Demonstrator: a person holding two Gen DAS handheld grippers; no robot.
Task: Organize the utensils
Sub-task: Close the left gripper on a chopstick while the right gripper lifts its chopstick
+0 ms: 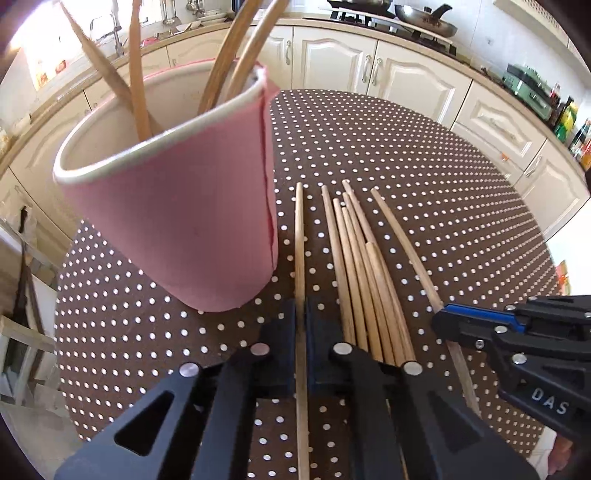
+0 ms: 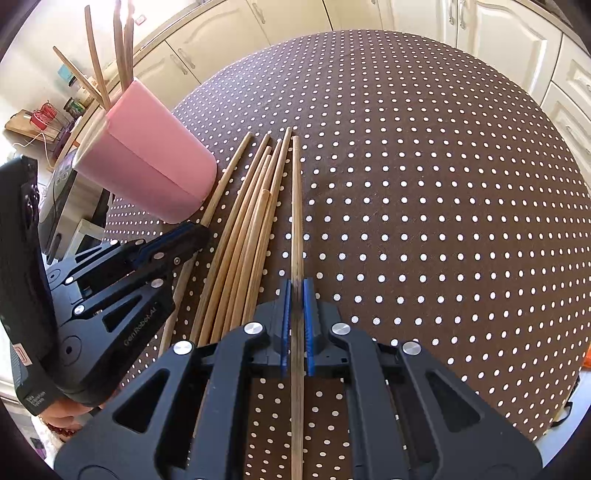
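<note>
A pink cup [image 1: 177, 206] stands on the round dotted table [image 1: 406, 155] with several wooden chopsticks upright in it; it also shows in the right wrist view [image 2: 147, 166]. Several loose chopsticks [image 1: 365, 280] lie side by side on the cloth, also in the right wrist view [image 2: 247, 236]. My left gripper [image 1: 300, 325] is shut on the leftmost chopstick [image 1: 299, 236], right of the cup's base. My right gripper [image 2: 295, 306] is shut on the rightmost chopstick [image 2: 295, 206]. The right gripper also shows in the left wrist view [image 1: 443, 325], over that same stick.
Cream kitchen cabinets [image 1: 332, 59] curve behind the table. A stove with pans [image 1: 421, 18] is at the back, bottles [image 1: 569, 122] at the right. The table's right half [image 2: 443, 184] is bare dotted cloth.
</note>
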